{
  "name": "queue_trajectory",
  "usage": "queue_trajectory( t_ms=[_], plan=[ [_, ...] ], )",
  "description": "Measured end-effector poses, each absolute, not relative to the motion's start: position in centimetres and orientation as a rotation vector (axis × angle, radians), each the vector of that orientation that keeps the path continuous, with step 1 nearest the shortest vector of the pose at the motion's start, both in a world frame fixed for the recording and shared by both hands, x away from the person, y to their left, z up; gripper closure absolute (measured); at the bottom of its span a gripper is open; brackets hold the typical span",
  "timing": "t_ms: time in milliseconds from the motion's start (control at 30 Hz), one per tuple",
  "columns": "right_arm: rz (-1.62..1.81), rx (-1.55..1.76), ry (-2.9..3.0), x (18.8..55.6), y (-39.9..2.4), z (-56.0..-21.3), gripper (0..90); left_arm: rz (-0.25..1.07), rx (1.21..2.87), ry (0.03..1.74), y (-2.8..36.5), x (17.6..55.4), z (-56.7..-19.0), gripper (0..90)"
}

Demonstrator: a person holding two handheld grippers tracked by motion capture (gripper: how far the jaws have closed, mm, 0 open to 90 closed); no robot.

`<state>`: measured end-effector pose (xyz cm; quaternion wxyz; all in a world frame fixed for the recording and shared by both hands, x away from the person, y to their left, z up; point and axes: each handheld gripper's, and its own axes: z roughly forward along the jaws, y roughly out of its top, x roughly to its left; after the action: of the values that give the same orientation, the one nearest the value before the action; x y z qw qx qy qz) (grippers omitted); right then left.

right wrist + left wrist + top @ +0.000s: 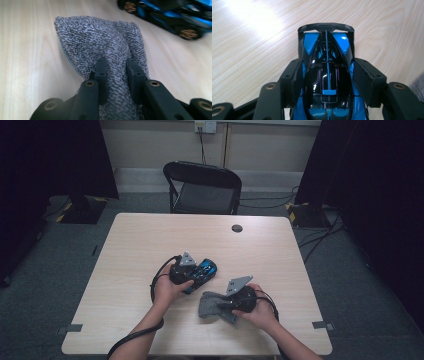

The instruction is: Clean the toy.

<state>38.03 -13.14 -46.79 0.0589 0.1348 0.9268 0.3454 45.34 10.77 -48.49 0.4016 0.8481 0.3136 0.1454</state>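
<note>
High view puts both near the surface's (135, 245) middle — left gripper (192, 275) clenched on the blue toy car (206, 269), right gripper (220, 305) pinching the grey cloth (210, 304) just beside it.

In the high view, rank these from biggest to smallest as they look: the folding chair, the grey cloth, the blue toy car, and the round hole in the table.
1. folding chair
2. grey cloth
3. blue toy car, partly hidden by the left gripper, so close to the cloth
4. round hole
</note>
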Motion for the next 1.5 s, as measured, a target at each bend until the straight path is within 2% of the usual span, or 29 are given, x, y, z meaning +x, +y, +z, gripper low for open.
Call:
queue_trajectory(
  t_ms=[433,633,800,833,900,1067,1267,1500],
  plan=[
    [1.126,0.418,2.809,38.0,-12.6,-47.7,65.2,0.359,2.17,0.753,10.4,45.2,-47.5,40.1],
    [1.168,0.427,2.796,38.0,-13.0,-47.4,50.9,0.342,2.167,0.679,10.3,44.2,-45.9,34.3],
    [1.303,0.484,2.737,38.2,-14.7,-46.0,42.8,0.295,2.159,0.653,11.1,43.0,-45.5,32.5],
    [1.343,0.548,2.674,38.5,-16.0,-45.4,36.0,0.272,2.177,0.621,11.3,42.1,-45.5,32.3],
    [1.342,0.566,2.659,38.6,-16.3,-45.4,33.6,0.259,2.183,0.604,11.3,41.7,-45.5,31.6],
    [1.313,0.704,2.644,39.9,-18.6,-46.3,19.6,0.209,2.235,0.475,10.4,39.8,-45.4,30.0],
    [1.313,0.788,2.611,40.6,-19.8,-46.9,19.8,0.114,2.28,0.305,8.3,38.8,-46.0,32.6],
    [1.288,0.835,2.594,41.1,-20.9,-47.5,19.9,0.059,2.325,0.282,7.1,38.5,-47.6,36.9]
  ],
)
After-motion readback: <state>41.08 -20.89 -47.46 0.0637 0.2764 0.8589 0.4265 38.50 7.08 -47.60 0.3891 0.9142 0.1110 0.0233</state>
